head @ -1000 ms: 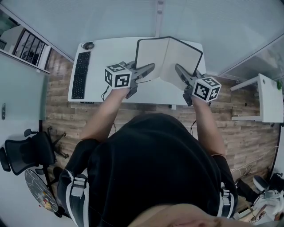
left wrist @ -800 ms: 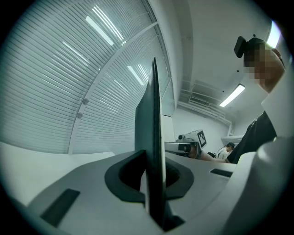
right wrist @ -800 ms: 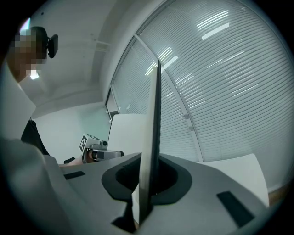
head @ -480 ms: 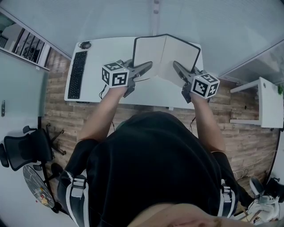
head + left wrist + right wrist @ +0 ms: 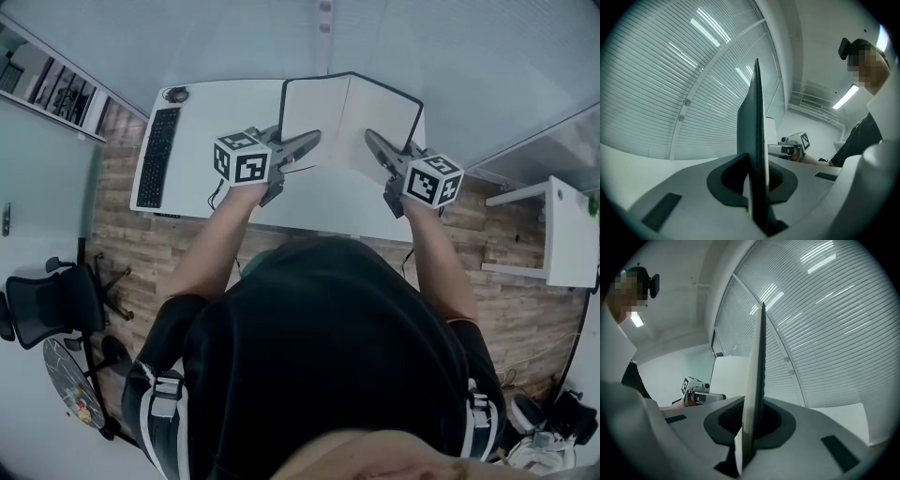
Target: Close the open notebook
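The open notebook [image 5: 349,120], white pages inside a dark cover, is held up over the far part of the white desk [image 5: 202,173]. My left gripper [image 5: 317,141] is shut on the bottom edge of its left cover [image 5: 755,154], which stands edge-on between the jaws. My right gripper [image 5: 369,140] is shut on the bottom edge of the right cover [image 5: 757,394], also seen edge-on. Each gripper view shows the other gripper beyond the standing pages.
A black keyboard [image 5: 153,157] lies along the desk's left side, with a small dark object [image 5: 174,94] at the far left corner. An office chair [image 5: 56,305] stands on the wooden floor at left. A second white table [image 5: 567,234] is at right.
Both grippers have shifted together with the notebook a little to the left and away from me over the desk. The grip on both covers has stayed the same.
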Tool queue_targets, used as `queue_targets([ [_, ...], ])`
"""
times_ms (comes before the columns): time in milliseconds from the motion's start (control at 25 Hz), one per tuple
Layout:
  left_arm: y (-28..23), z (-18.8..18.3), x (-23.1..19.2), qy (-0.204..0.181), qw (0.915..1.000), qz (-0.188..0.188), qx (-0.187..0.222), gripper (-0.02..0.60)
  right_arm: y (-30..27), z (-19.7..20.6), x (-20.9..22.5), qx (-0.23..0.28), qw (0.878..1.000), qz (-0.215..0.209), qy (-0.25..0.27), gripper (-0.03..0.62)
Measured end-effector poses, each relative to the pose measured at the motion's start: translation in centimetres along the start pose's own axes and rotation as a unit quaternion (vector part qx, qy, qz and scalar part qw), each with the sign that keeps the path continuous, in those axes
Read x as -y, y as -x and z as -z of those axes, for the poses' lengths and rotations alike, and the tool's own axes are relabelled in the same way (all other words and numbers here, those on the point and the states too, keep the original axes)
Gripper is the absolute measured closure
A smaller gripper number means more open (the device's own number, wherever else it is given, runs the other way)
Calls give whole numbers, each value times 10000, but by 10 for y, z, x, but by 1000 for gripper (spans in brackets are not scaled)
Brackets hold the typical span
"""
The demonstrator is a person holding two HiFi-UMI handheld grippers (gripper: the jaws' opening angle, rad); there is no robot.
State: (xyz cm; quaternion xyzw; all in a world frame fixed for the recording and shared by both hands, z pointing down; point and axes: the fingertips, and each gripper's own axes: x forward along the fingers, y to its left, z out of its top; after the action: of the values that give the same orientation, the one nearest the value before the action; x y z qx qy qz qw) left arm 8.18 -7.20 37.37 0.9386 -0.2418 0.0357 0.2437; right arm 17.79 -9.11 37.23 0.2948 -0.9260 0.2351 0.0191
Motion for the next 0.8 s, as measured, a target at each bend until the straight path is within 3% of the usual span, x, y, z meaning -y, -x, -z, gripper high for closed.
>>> queue_targets([
  [400,-70,-7,-6,118,9998,-180,30,537,24,-15,67,-129,9997,-165,-111,525],
  [800,-77,-14,2,209,9995,-240,59,537,31,-24,70,-226,9994,-235,-131,526],
])
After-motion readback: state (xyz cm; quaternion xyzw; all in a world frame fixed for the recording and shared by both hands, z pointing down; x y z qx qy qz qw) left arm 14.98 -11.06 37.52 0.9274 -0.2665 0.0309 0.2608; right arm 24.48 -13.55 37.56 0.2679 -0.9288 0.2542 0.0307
